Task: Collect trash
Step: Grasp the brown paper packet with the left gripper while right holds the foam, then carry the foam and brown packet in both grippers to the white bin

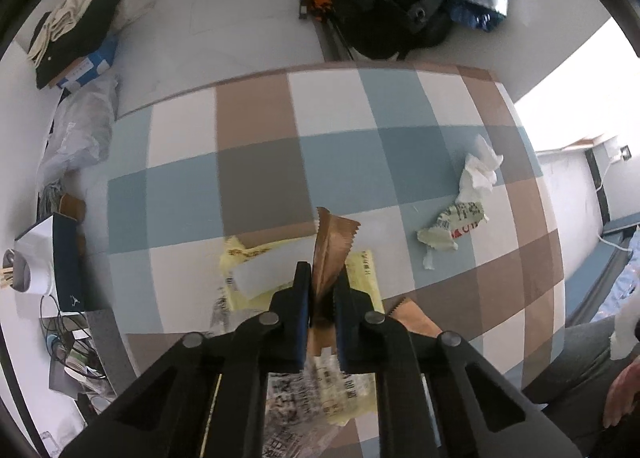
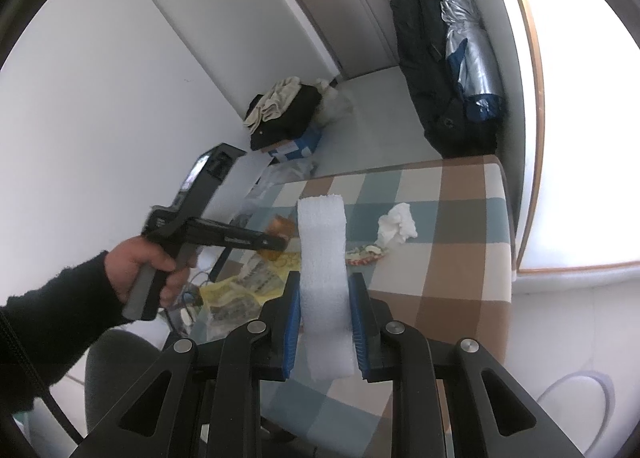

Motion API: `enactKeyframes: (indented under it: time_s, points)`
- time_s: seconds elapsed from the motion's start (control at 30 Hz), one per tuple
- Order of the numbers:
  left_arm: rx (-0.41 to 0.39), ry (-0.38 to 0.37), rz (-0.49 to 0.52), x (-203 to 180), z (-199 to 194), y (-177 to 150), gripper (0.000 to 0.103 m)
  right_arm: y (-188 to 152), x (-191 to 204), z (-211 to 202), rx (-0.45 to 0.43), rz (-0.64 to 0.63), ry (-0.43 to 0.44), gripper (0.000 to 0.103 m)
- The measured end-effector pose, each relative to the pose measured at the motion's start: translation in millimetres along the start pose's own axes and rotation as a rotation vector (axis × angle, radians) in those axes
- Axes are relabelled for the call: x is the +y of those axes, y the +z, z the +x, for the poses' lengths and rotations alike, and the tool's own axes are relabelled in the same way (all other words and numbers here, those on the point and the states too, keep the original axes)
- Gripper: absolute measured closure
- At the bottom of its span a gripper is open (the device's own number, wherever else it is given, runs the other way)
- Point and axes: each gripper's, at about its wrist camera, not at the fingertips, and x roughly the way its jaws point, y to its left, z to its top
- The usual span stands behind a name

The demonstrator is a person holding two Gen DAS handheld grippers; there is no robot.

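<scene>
Left gripper clamped on brown wrapper, thin edge-hold, slip risk on lift | right gripper pinching white foam strip, may sag free | far right: tissue, printed wrapper uncollected on checked table.

The right gripper pinches a white foam strip between its blue-lined fingers above the checked worktop. A hand holds the left gripper over yellow wrappers; a crumpled tissue lies beyond.
</scene>
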Motion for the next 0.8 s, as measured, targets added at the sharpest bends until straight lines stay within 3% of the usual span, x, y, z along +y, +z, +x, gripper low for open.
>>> enactKeyframes:
  time_s: [0.27, 0.5, 0.8]
  points:
    - [-0.078, -0.012, -0.028, 6.0, -17.2, -7.5, 0.097, -2.6, 3.1, 1.3, 0.002, -0.008, -0.024, 0.081]
    - [-0.173, -0.047, -0.051, -1.2, -57.8, -22.3, 0.097, -3.5, 8.0, -3.2, 0.001, -0.007, -0.023, 0.081]
    - [-0.371, -0.103, -0.009, -45.0, -132.4, -44.8, 0.097, 0.5, 41.0, -73.7, -0.059, 0.030, 0.038, 0.081]
